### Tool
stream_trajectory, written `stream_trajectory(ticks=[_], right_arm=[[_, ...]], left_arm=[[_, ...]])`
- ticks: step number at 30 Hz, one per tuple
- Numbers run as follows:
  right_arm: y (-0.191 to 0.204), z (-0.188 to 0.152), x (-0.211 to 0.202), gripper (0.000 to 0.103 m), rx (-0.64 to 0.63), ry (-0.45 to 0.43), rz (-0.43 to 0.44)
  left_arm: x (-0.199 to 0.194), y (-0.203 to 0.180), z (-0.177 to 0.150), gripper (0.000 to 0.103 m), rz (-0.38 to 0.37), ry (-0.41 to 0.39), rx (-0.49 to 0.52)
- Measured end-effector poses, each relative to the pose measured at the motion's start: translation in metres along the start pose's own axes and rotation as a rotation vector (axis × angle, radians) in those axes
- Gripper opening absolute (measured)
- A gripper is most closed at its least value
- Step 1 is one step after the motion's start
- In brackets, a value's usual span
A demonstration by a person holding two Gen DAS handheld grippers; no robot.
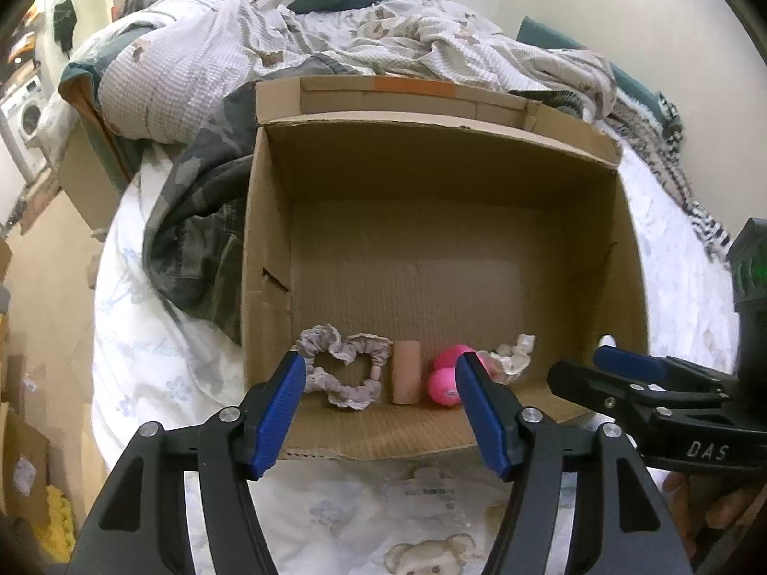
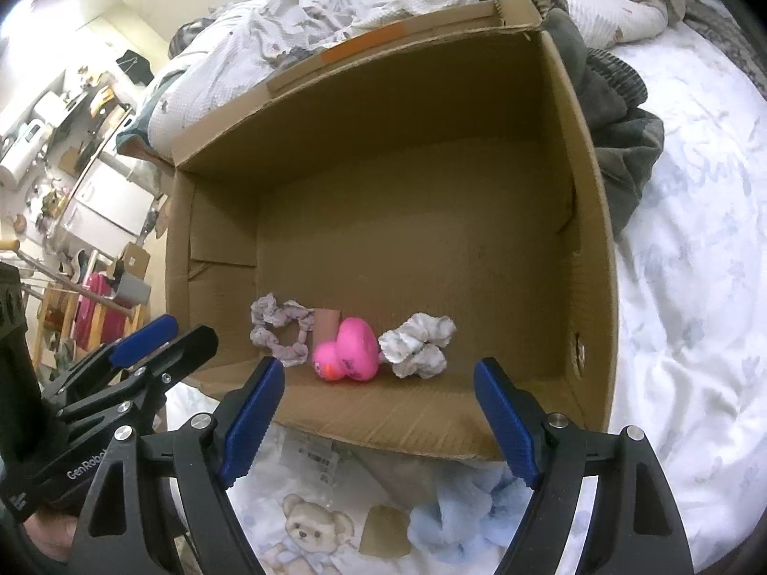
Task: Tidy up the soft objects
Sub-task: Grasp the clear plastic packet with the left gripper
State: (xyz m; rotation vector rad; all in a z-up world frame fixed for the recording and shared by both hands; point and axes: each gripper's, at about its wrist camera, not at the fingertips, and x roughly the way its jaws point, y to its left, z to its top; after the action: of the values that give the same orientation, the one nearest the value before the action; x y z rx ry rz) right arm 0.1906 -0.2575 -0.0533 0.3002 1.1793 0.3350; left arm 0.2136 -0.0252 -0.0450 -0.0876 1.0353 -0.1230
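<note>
A cardboard box [image 2: 594, 201] sits open on the bed [image 2: 695, 287], its near wall folded down, which looks meant to give both grippers easy reach to the floor of it. Along that near edge the soft things lie in a row: in the left wrist view a grey scrunchie [image 1: 342, 373] at about 6 o'clock, a cardboard tube [image 1: 406, 372] standing just beside it toward 3 o'clock, then the pink toy [image 1: 448, 376], then a pale scrunchie [image 1: 515, 357] last in line. Packing them side by side along one wall probably keeps the rest of the floor free for more. The left gripper [image 1: 381, 412] hangs over the near edge with jaws apart and nothing between them; the grey scrunchie and tube show through the gap but lie beyond the pads. The right gripper [image 2: 378, 419] likewise stands wide open and empty, the pink toy and pale scrunchie framed past its tips. A light-blue fluffy item [image 2: 460, 512] waits on the sheet at 6 o'clock in the right wrist view, outside the box, likely next to go in
</note>
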Motion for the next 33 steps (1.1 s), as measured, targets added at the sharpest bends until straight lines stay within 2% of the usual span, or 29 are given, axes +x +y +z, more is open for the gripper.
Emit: stream_trajectory(ticks=[5,20,27,33], right_arm=[[0.002,-0.003,-0.006,0.086,0.003,-0.014,-0.006],[0.007,-0.023,-0.029,0.086,-0.018,-0.033,-0.018],[0.003,-0.039,-0.04,0.086,-0.015,-0.024,-0.006],[-0.004,-0.056,-0.042,0.086,-0.009,0.007,-0.004]], left_arm=[[-0.004,0.004,-0.003,0.062,-0.004,0.018,-0.03],[-0.03,0.016,-0.021,0.062,0.063,0.025,-0.036],[-0.032,0.028,-0.041,0.062,0.062,0.057,-0.101],[-0.035,0.032,-0.056,0.062,0.106,0.053,-0.048]])
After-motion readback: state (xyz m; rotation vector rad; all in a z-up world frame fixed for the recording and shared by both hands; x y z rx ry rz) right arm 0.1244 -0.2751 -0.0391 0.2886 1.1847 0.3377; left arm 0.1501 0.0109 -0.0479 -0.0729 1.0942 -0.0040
